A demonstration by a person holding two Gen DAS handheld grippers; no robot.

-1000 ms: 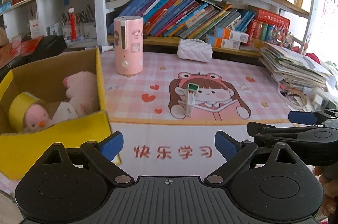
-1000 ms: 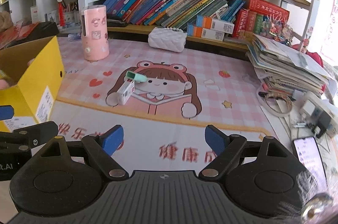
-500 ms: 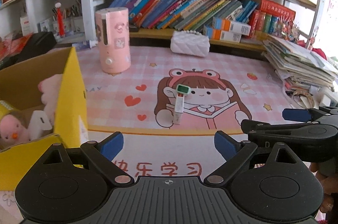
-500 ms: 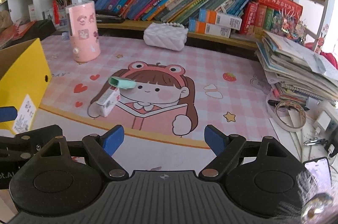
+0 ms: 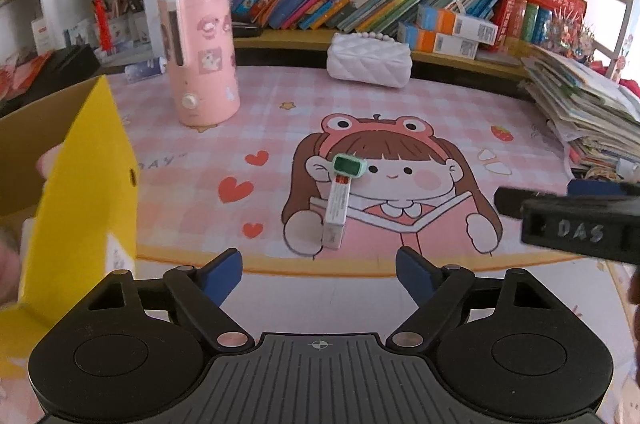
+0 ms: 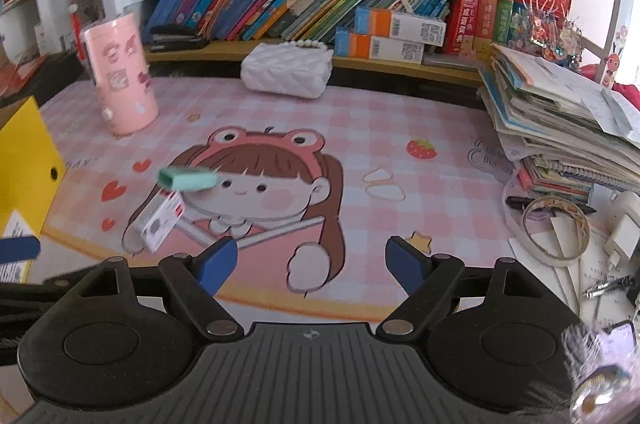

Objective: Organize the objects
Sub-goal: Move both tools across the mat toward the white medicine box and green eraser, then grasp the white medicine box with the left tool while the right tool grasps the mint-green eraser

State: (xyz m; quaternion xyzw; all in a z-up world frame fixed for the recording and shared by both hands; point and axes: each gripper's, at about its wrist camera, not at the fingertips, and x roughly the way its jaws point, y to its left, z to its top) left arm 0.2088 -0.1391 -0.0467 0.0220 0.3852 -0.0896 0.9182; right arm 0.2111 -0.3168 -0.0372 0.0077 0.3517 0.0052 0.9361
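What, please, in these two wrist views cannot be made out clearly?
- Yellow box contents: left wrist view, hidden by its near wall and cut by the frame edge.
- Print on the small white box: both views, too small.
- Green case: right wrist view, blurred.
- Phone: right wrist view, cut off at the corner.

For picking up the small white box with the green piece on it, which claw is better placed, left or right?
Probably the left claw. Its jaws have just been closing but stand open and empty, and the small white box lies straight ahead between them. For the right claw, also open, the box sits off to its left.
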